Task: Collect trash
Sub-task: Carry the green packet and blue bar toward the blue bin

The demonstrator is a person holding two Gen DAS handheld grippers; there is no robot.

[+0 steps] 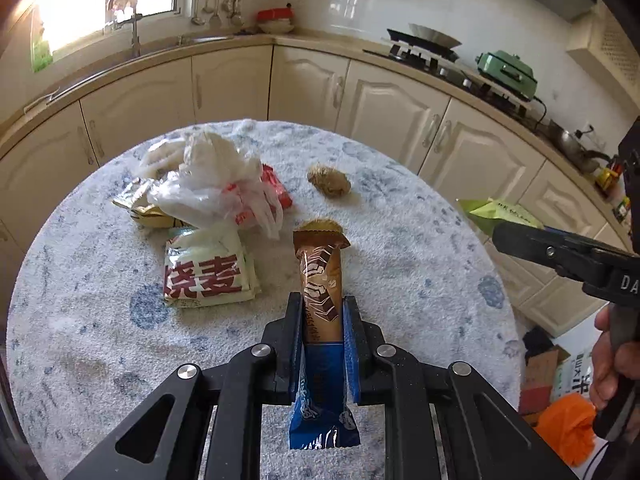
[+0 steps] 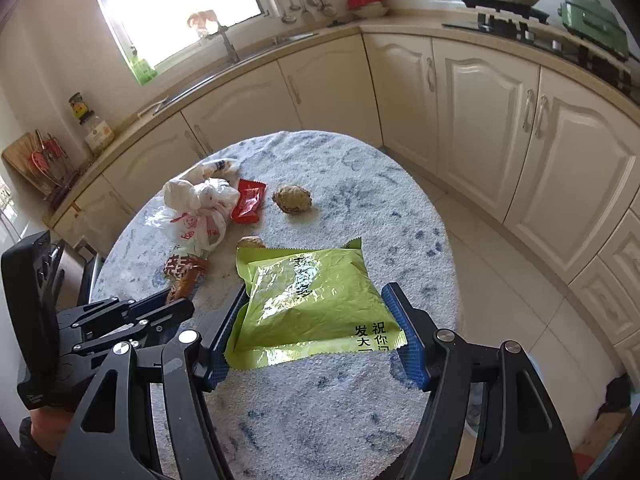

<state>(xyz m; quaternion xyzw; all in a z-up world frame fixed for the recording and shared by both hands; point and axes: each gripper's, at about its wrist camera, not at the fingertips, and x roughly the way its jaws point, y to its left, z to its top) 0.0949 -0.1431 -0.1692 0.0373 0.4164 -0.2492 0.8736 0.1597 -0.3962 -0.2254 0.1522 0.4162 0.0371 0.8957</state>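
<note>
Left gripper (image 1: 322,316) is pinched tight on a long brown-and-blue foil snack-bar wrapper (image 1: 320,300), gripped mid-length, both ends sticking out past the pads. Right gripper (image 2: 316,320) is clamped across a crinkled lime-green foil snack packet (image 2: 316,300), pads on its two side edges. Both pieces look lifted off the round table with the fuzzy white-and-blue cover (image 1: 420,240). Risks: the green packet is held only by its edges, so the slick foil can buckle and slide out if the hand tilts or jerks; the slim wrapper could pivot in the pads. The hands are near each other, so a clash is possible on the way out. Still on the table: a knotted white plastic bag (image 1: 216,188), a red sachet (image 2: 249,202), a white pouch with red characters (image 1: 208,272) and two brown husk-like lumps (image 1: 329,181). No bin is clearly visible; the orange thing (image 1: 568,428) on the floor is cut off, can't tell what it is.
</note>
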